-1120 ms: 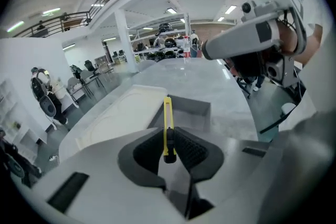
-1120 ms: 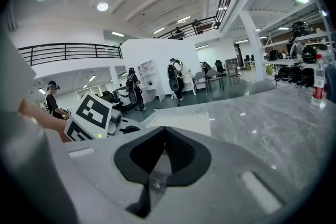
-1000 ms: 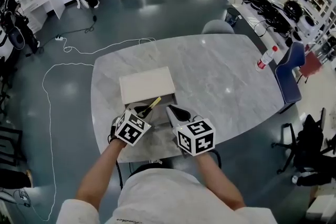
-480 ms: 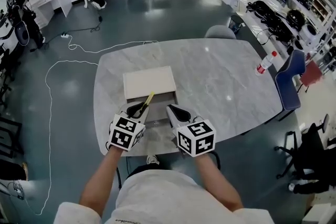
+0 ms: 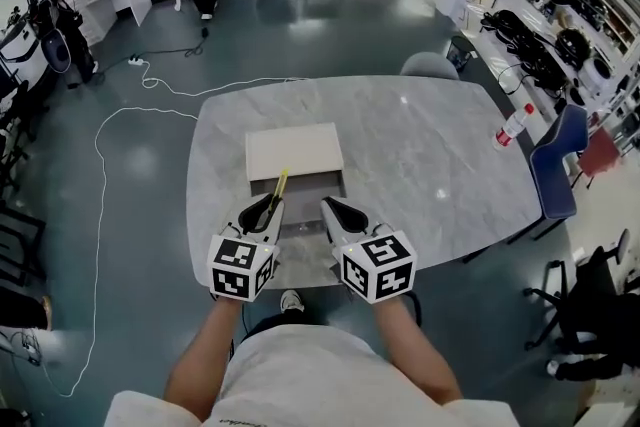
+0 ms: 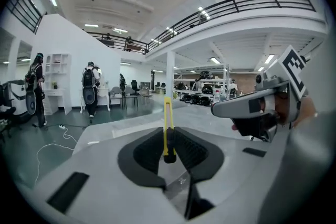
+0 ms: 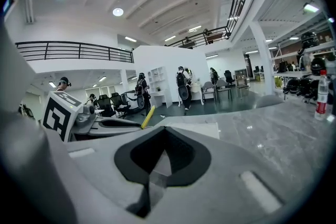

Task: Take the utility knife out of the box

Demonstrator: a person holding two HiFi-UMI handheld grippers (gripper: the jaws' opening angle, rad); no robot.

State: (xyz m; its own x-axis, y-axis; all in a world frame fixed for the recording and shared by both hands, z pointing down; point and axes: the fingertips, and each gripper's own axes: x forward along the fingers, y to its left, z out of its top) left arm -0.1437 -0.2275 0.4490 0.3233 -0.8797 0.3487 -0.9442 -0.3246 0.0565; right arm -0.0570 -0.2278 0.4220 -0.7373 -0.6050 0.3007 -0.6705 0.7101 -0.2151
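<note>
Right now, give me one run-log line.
left gripper shut on utility knife | right gripper shut, empty | knife tip over box

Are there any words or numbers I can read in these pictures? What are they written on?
No words or numbers can be read anywhere.
Left tool and right tool: black-and-white square patterns only, not letters.
Bottle: its red label is too small to read.
Box and yellow utility knife: no print shows.
</note>
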